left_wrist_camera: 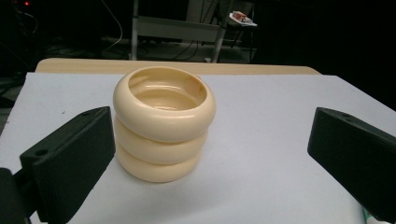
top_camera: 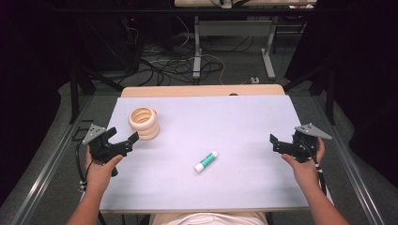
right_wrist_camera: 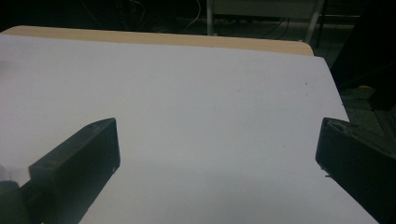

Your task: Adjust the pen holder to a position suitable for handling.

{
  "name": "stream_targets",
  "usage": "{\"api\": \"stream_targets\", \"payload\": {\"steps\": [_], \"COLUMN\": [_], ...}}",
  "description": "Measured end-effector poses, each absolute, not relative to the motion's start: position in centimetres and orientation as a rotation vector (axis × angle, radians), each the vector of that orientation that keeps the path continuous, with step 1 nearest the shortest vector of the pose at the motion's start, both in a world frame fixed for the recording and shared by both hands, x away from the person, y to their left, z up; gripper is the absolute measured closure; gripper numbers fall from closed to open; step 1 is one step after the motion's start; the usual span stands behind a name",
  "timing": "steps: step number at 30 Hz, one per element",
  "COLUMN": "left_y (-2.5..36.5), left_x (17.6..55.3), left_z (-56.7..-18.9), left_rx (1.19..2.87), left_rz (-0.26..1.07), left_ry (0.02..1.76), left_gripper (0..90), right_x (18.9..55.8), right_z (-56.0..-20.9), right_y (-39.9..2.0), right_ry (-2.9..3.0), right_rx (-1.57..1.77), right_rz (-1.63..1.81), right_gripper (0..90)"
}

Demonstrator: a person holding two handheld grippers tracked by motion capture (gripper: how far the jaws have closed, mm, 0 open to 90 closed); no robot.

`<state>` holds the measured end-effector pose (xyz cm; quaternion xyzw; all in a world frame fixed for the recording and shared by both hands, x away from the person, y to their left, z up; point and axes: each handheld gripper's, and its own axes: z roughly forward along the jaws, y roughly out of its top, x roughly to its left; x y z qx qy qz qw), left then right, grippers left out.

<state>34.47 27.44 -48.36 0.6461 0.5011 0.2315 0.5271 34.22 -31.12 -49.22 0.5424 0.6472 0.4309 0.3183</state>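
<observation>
Nothing gripped yet: left tongs [top_camera: 123,140] face the cream ringed cup [top_camera: 144,123].
Both tongs gape empty; cup stands left of centre, glue stick [top_camera: 206,161] lies mid-bench [top_camera: 244,187], right tongs [top_camera: 276,143] idle at right.

Left gripper [top_camera: 123,139] at table's [top_camera: 234,117] left edge, jaws apart, just beside cream ringed cup [top_camera: 144,123]. Right gripper [top_camera: 277,143] at right edge, jaws apart. Glue stick [top_camera: 206,161] lies between, near centre.

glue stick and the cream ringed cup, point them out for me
glue stick [top_camera: 206,161], high view, middle of its white body.
cream ringed cup [left_wrist_camera: 164,122], left gripper view, front of its middle ring.
</observation>
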Motion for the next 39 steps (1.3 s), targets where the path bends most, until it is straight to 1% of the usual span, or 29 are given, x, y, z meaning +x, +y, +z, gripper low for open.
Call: {"api": "stream_targets", "payload": {"steps": [6,16,23,29,33,39], "left_y": [27.5,28.0,28.1,28.4,28.5,28.5], "left_x": [34.7,35.6,36.8,38.2,39.0,40.4], "left_z": [-48.2,-46.7,-45.6,-45.1,-44.5,-43.7], "left_rx": [1.536,1.53,1.536,1.501,1.48,1.481], "left_rz": [0.523,0.478,0.446,0.418,0.411,0.402], "left_ry": [1.224,1.306,1.345,1.393,1.418,1.439], "left_gripper": [0.6,1.1,2.0,3.2,7.6,9.9], "right_x": [34.2,34.0,34.2,34.2,34.1,34.1], "right_z": [-49.0,-48.6,-48.7,-48.7,-48.7,-48.7], "right_y": [-31.2,-31.0,-30.9,-30.7,-30.7,-30.9], "right_ry": [1.713,1.695,1.716,1.723,1.73,1.711], "right_rx": [1.434,1.429,1.434,1.41,1.413,1.451], "right_rz": [1.139,1.179,1.156,1.148,1.158,1.177], "right_gripper": [0.0,0.0,0.0,1.0,2.7,3.3]}}
